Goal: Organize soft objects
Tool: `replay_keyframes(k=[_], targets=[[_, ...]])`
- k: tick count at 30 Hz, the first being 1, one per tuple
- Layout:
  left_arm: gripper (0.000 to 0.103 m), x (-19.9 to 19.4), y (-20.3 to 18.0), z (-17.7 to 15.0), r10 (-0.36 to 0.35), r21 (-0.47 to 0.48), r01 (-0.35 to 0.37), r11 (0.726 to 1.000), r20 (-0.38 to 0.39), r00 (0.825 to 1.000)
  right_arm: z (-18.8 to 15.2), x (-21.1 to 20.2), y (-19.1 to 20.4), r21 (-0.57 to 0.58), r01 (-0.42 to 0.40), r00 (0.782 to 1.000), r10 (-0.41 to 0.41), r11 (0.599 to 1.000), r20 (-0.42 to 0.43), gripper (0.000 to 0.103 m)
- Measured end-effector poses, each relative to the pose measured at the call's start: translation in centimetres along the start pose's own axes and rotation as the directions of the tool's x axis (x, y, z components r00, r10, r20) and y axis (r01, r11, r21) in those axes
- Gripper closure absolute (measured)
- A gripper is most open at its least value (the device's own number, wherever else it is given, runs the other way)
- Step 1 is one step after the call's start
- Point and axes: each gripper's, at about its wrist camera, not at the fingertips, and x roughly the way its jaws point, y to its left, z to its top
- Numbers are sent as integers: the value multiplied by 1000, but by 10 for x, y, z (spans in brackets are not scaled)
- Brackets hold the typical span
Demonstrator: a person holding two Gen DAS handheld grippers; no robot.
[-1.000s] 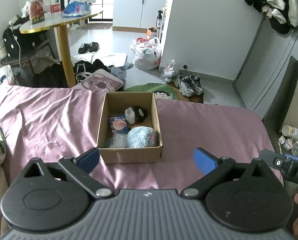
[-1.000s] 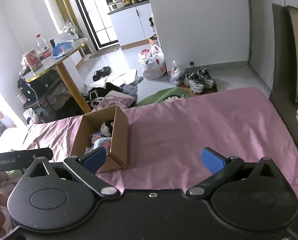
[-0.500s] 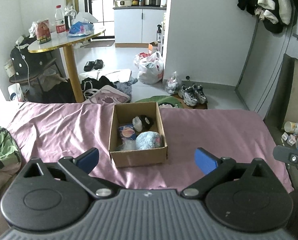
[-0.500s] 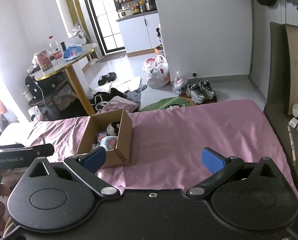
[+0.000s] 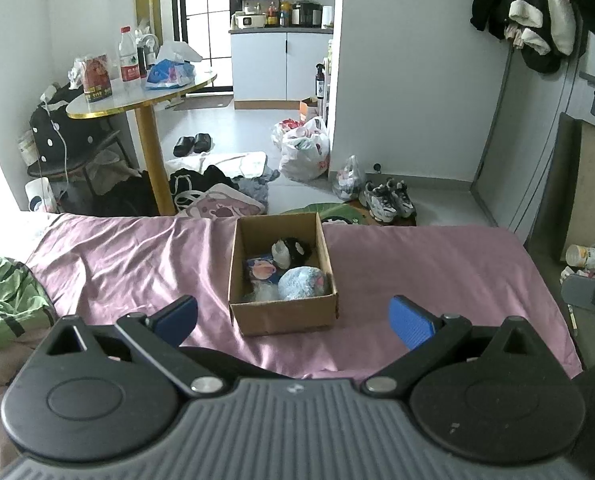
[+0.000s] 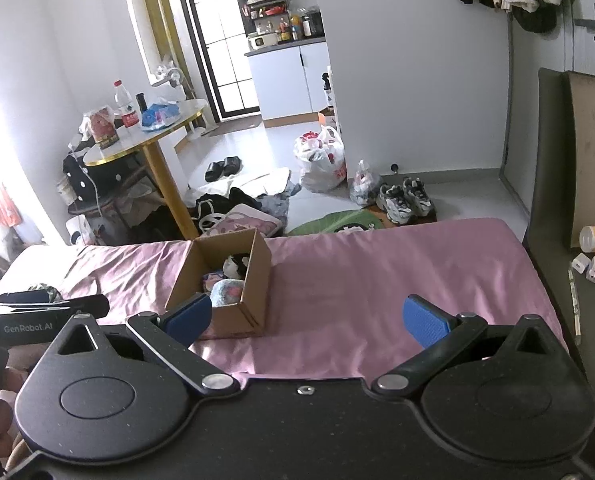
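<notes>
I hold both the left hand-held gripper (image 5: 293,320) and right hand-held gripper (image 6: 307,318) spread apart, empty, near the cardboard box (image 5: 283,314). The soft toys (image 5: 301,283) sit inside it; I'd check the bed (image 5: 137,256) for strays.

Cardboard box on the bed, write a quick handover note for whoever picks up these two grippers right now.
Left gripper: open, empty, held back from the cardboard box.
Right gripper: open, empty, to the right of the box, not touching it.
Box: upright on the pink bedsheet, top open.
Inside: a blue plush ball at the near right, a black-and-white plush toy behind it, a pink-and-blue soft item on the left, and something pale at the near left corner that I cannot identify.
Done: these soft things are in the box.
Left: no loose soft toys show on the sheet; check outside the views.
</notes>
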Motion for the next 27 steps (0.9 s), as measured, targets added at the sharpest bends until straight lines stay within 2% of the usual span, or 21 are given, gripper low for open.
replay_keyframes(k=[27], targets=[[2, -9, -3, -3, -7, 5, 6, 1000, 11, 1000, -4, -5, 7, -23, -1, 1000, 1, 1000, -9, 0]])
